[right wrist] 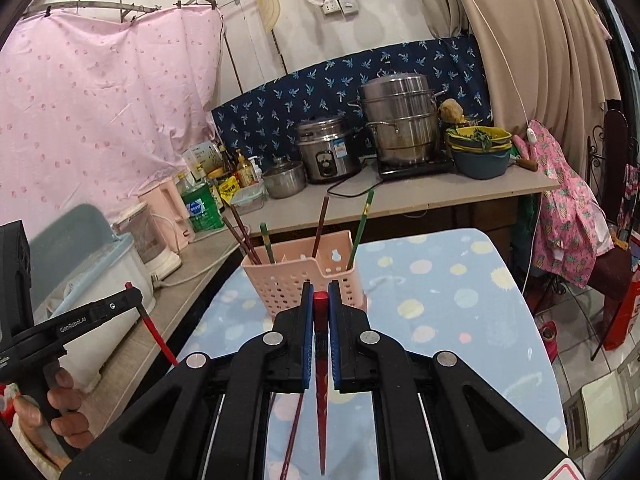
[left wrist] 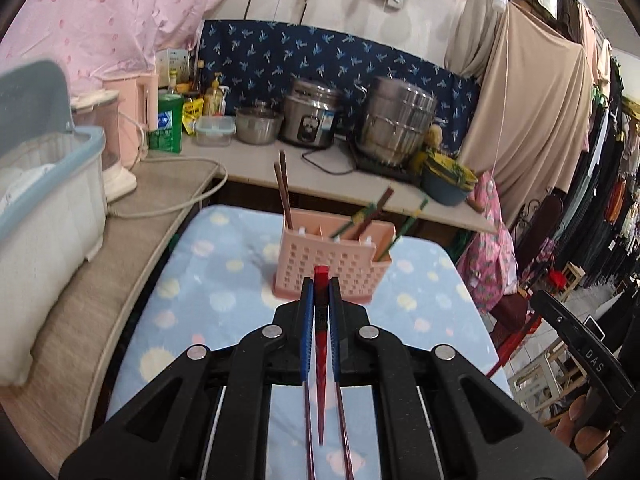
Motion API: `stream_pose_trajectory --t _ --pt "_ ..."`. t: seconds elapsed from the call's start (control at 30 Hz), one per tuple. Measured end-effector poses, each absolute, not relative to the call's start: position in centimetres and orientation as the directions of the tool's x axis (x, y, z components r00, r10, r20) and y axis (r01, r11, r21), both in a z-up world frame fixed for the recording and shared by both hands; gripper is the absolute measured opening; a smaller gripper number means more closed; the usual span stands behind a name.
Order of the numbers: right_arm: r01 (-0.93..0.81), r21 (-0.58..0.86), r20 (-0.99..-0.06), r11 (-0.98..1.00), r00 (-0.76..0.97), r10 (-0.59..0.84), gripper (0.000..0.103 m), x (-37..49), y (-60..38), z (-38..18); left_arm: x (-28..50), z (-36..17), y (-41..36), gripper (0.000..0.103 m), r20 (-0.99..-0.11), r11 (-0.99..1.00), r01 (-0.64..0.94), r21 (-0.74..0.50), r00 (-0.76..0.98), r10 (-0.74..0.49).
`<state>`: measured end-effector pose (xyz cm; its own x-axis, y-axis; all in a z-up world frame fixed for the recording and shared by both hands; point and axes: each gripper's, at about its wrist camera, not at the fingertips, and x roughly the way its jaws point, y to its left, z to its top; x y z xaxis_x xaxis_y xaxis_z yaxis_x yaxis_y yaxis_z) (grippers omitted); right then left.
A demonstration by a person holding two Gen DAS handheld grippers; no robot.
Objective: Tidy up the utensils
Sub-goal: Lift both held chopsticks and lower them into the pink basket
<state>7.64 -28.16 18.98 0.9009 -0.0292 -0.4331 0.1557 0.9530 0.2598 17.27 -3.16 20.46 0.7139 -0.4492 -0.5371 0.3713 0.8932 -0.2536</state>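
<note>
Closest in the left wrist view, the left claw [left wrist: 321, 280] is closed tight on a red chopstick [left wrist: 321, 360], which stands between the blue pads [left wrist: 307, 332] with its square end poking just above the fingertips and its thin point hanging down below them, over the surface [left wrist: 208, 280] with its pale blue spotted cover. Two dark reddish sticks [left wrist: 308, 432] lie on that cover below the claw, one on each side of the held chopstick's point. Just past the fingertips stands the pink utensil basket [left wrist: 332, 264], upright on the cover, with a pair of brown chopsticks [left wrist: 283, 190] in its left compartment and green and brown ones leaning out to the right. Off to the claw's right, the black body of the other gripper shows at the frame edge. Likewise in the right wrist view, the right claw [right wrist: 321, 292] is shut on a second red chopstick [right wrist: 321, 380], square end up between the pads and point down, with one dark stick [right wrist: 294, 432] on the cover below and left of it. Directly beyond sits the same basket [right wrist: 296, 284], holding brown chopsticks at its left and middle and green ones [right wrist: 362, 228] at its right. To the left of this claw the left one [right wrist: 132, 288] appears from the side, gripped by a hand [right wrist: 60, 412], its red chopstick [right wrist: 158, 338] slanting down. Farther back, a counter carries a rice cooker [right wrist: 326, 152], a stacked steel steamer [right wrist: 400, 120] and a blue bowl [right wrist: 480, 160].
</note>
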Motion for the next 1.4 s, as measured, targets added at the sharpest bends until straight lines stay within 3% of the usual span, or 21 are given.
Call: stream_pose_trajectory --t 0.37,0.63,1.27,1.4 --pt "0.123 0.325 -0.271 0.938 0.962 -0.032 0.007 16.0 -30.0 26.5 24.7 29.2 -3.7 0.007 -0.383 0.913 0.328 -0.245 0.832 -0.401" --pt "0.124 0.291 -0.194 0.949 0.979 -0.068 0.007 23.2 -29.4 30.5 29.6 32.1 -6.0 0.007 -0.305 0.928 0.302 -0.217 0.882 -0.359" --pt "0.157 0.288 -0.409 0.945 0.912 -0.027 0.008 30.7 -30.2 21.0 34.8 22.9 -8.3 0.008 -0.494 0.932 0.281 -0.230 0.792 -0.360" --pt "0.161 0.279 -0.391 0.947 0.919 -0.042 0.019 29.8 -30.2 21.4 34.7 22.6 -8.0 0.012 -0.505 0.939 0.264 -0.221 0.793 -0.342"
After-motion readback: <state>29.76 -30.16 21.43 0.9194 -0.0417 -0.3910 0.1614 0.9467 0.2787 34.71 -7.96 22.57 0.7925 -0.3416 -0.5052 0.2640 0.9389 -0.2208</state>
